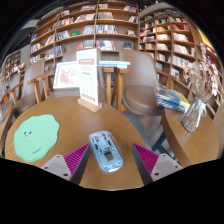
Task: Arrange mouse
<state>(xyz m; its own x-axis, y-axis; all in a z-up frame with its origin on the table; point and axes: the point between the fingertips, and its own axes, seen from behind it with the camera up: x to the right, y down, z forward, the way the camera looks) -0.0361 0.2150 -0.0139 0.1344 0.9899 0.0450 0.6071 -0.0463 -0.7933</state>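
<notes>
Hand-held gripper (109,160) spread w/ mouse (104,150) btwn fingers on table (70,115); green mat (36,136) beside.

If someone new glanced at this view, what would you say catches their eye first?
Probably the pale mouse lying on the round wooden table, between the open gripper fingers with gaps at either side. Next, the green mat to its left, then the upright sign beyond, against tall bookshelves.

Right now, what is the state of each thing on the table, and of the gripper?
mouse: lying flat on the table, between the fingers, gaps at both sides.
gripper: open, not pressing the mouse.
green mat: flat, nothing on it.
sign stand: upright, beyond the mouse.
</notes>
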